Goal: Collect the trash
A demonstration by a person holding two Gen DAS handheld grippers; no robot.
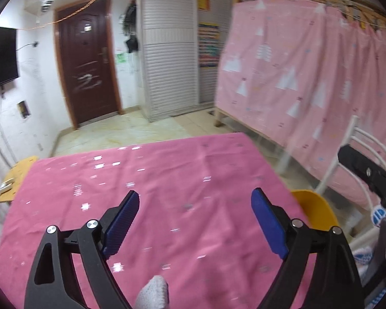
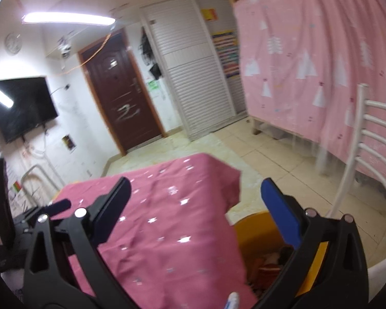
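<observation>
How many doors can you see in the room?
1: a dark brown door in the far wall, between the TV and the white slatted cabinet. Others may be hidden beyond view.

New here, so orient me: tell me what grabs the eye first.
The pink tablecloth fills the foreground under both open grippers, left and right. A pink curtain hangs along the right side. A yellow bin sits by the table's right edge, with something reddish inside.

Black jaws, ribbed blue pads [image 1: 121, 225], silver screws [image 1: 93, 223].
</observation>
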